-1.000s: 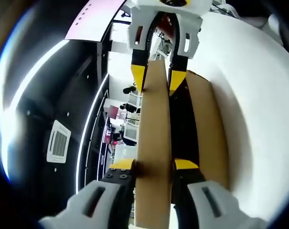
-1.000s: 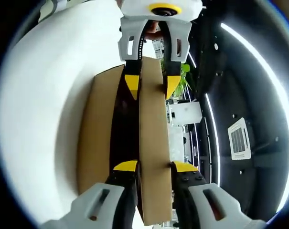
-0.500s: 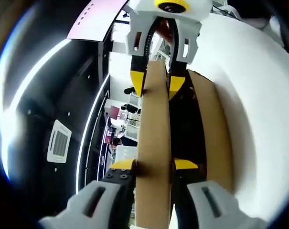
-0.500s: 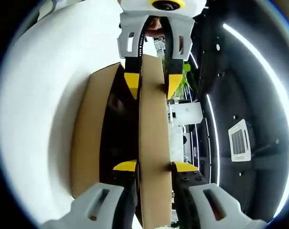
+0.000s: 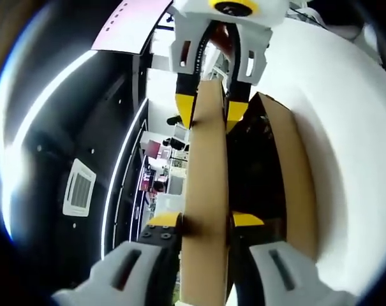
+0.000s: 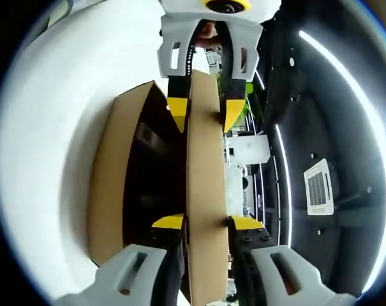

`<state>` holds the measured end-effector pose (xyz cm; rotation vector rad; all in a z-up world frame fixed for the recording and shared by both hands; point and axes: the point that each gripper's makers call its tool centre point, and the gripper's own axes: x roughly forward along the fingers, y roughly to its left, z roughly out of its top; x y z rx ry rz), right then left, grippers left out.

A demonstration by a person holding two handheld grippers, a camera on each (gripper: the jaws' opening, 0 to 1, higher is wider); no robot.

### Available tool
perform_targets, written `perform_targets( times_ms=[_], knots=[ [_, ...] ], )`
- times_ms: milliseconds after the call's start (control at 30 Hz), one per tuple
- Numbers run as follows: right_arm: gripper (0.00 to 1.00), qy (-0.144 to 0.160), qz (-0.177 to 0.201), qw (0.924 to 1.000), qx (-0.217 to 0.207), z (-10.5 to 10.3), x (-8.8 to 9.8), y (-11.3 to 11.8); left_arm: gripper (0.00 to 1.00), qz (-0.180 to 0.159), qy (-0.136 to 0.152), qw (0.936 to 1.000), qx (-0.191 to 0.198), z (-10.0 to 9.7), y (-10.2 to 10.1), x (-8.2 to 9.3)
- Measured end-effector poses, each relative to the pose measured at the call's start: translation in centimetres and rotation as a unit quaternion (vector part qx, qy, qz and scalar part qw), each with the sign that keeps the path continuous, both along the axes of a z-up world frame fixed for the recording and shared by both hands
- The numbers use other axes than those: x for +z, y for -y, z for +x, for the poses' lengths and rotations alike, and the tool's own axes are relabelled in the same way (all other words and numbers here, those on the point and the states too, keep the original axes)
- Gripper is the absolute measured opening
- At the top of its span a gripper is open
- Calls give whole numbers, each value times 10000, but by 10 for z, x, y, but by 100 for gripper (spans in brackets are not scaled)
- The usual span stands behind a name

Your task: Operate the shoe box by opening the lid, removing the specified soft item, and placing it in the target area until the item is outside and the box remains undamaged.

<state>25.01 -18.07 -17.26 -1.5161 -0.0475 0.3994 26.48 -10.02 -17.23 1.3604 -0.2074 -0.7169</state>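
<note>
A plain white surface (image 5: pixel 346 127) carries the work, smooth and bare apart from one thing. In the left gripper view it spreads to the right of the gripper; in the right gripper view the same white surface (image 6: pixel 59 127) lies to the left of the gripper. Directly on it sits a brown cardboard shoe box (image 5: pixel 295 185), its side wall resting flat against the white. In the right gripper view the shoe box (image 6: pixel 110 191) stands just beside the gripper, its dark interior open toward it.
</note>
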Motion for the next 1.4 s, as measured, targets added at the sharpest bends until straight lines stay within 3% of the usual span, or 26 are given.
perform_targets(
  times_ms=[333,1400],
  knots=[
    [23,64,-55,10000,-9,5,10,1,29,-18,-179,9998,-72,5,2,8],
    [18,422,-56,9991,-70,26,31,1,27,73,-172,9998,-79,27,5,28]
  ],
)
